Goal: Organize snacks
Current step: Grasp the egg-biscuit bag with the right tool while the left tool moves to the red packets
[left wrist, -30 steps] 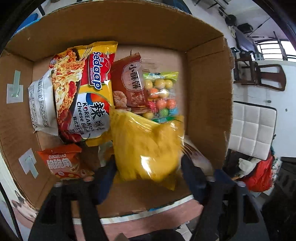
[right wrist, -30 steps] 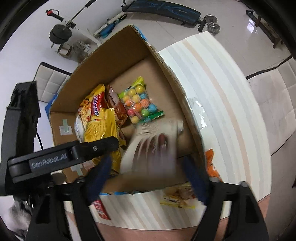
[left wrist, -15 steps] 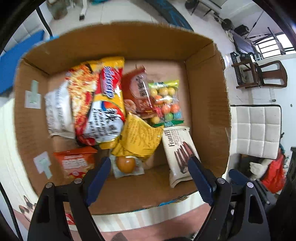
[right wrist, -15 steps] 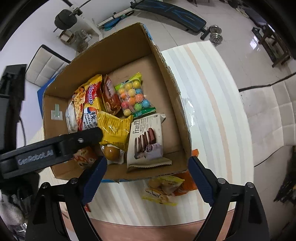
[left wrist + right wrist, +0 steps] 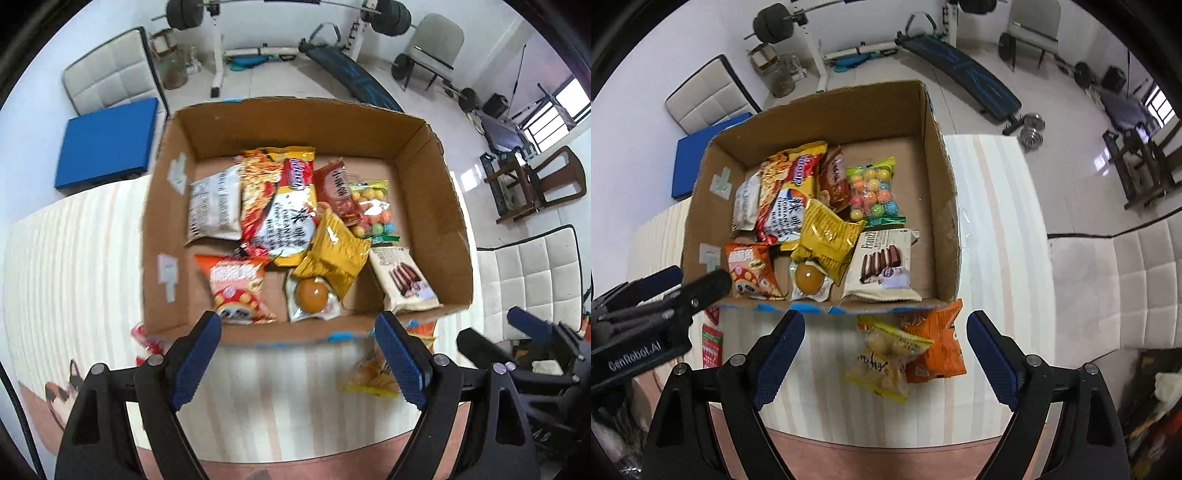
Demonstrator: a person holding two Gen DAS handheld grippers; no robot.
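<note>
Both the right gripper (image 5: 886, 354) and the left gripper (image 5: 295, 354) hang spread wide with nothing between the fingers, over the striped table (image 5: 997, 258). A yellow transparent snack bag (image 5: 882, 363) and an orange packet (image 5: 936, 347) lie just before the brown cardboard box (image 5: 938, 155), probably next to collect. Beyond, the other packets lie inside the box.

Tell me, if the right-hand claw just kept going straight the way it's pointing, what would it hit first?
Most likely the yellow snack bag on the table, lying between the open right gripper fingers, with the orange packet touching it. The cardboard box lies beyond. Depth is hard to judge.
</note>
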